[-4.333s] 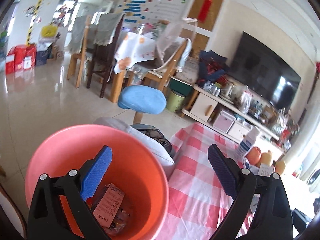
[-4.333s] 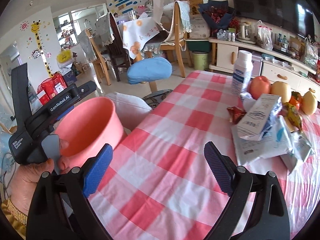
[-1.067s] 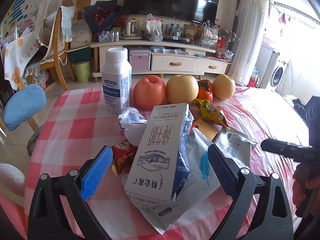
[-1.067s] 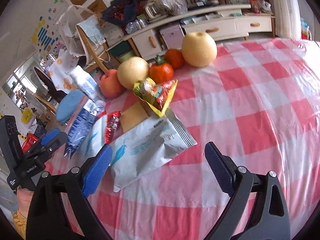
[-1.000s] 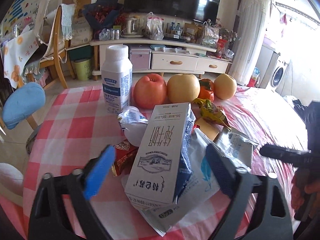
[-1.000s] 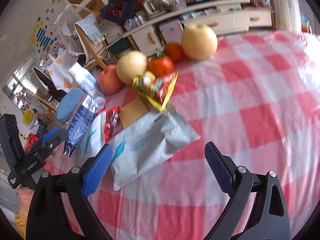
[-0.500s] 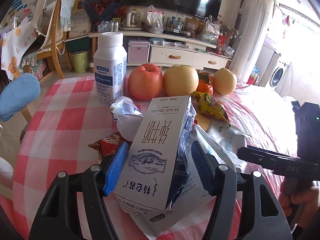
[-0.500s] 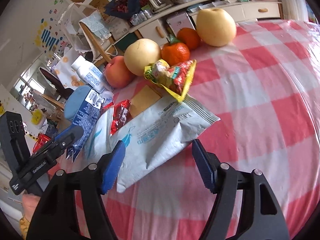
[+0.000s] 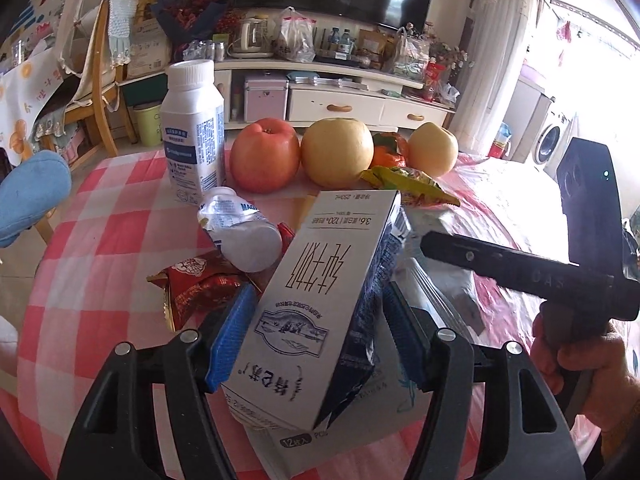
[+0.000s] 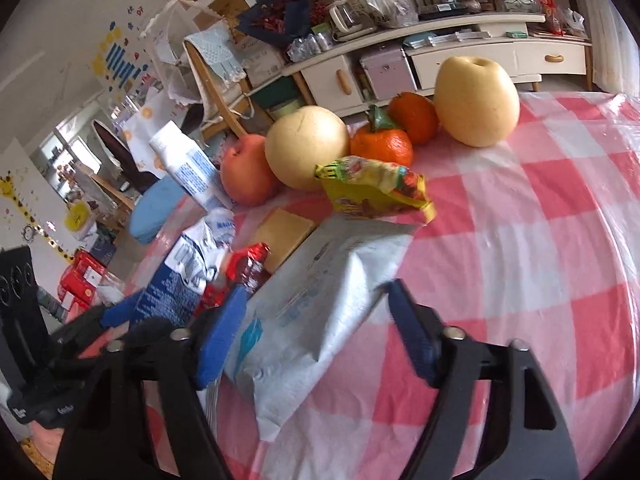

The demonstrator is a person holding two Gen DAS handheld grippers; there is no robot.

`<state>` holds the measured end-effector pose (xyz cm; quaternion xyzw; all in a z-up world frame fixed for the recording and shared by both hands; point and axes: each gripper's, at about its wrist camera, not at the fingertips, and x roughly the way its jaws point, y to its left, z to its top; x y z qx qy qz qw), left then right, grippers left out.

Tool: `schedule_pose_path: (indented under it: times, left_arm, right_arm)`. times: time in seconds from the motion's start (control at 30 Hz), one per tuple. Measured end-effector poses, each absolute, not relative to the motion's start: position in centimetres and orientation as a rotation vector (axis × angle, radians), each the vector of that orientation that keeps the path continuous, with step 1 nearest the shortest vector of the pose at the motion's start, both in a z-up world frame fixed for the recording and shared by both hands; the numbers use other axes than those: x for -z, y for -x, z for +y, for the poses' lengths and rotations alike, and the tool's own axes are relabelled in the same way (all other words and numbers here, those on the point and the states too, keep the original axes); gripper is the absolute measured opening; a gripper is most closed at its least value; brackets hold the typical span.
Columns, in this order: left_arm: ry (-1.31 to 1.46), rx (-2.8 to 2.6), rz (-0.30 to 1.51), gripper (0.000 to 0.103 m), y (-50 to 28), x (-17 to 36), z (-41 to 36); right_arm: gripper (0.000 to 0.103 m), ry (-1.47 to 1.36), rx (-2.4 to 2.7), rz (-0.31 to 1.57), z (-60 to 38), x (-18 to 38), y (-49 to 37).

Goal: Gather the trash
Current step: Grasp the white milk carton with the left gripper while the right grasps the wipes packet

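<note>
Since the earlier frames both grippers had swung away from the pink bin and come down on the heap of rubbish, and both pairs of jaws had just been narrowing. The left gripper (image 9: 316, 332) was clenched on the milk carton (image 9: 320, 300), its blue pads against the carton's two long sides, so that pick looked all but made; the carton lay tilted on top of the heap near the table's near edge. The right gripper (image 10: 316, 332) had its jaws astride the near corner of the pale wet-wipe pack (image 10: 316, 312); its left pad touched the pack, but whether the right pad was yet pressing I could not tell, so I judged that grasp unfinished. The carton was stiff printed card, box-shaped, grey-white on its face and dark blue on its side, with a torn, crumpled end. The pack was soft, wrinkled film, flat and pillowy, likely to sag when lifted. Around them lay a crinkled red foil wrapper (image 9: 196, 284), a squashed white plastic bottle (image 9: 244, 232), a yellow snack bag (image 10: 372, 192) and a flat tan card (image 10: 284, 232). Farther toward the table's far edge stood an upright white bottle (image 9: 194, 136), a red apple (image 9: 264, 156), two pale pears and oranges, on the glossy red-and-white checked tablecloth (image 10: 540, 240).
</note>
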<state>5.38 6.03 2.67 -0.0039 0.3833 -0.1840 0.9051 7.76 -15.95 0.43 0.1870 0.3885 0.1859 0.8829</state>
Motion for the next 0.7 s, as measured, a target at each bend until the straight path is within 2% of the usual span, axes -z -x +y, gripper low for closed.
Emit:
schedule_pose_path:
  times: [0.23, 0.3, 0.37, 0.5, 0.57, 0.7]
  left_arm:
    - [0.008, 0.351, 0.763, 0.066, -4.7, -2.4, 5.6]
    - [-0.001, 0.345, 0.759, 0.066, -4.5, -2.4, 5.4]
    - [0.005, 0.336, 0.758, 0.066, -4.4, -2.4, 5.4]
    - [0.116, 0.31, 0.767, 0.065, -3.9, -2.2, 6.3]
    - [0.203, 0.296, 0.779, 0.065, -3.7, -2.0, 7.4]
    - [0.224, 0.283, 0.796, 0.065, -3.6, -1.9, 8.1]
  right_arm:
    - [0.055, -0.402, -0.401, 0.834, -15.5, 0.5, -8.8]
    - [0.063, -0.379, -0.387, 0.849, -15.1, 0.8, -9.2]
    - [0.082, -0.332, -0.374, 0.854, -14.3, 0.4, -9.5]
    - [0.086, -0.173, -0.325, 0.863, -11.8, 0.1, -9.9]
    - [0.092, -0.124, -0.32, 0.886, -10.8, 0.2, -10.2]
    - [0.095, 0.014, -0.312, 0.921, -8.9, 0.7, -10.2]
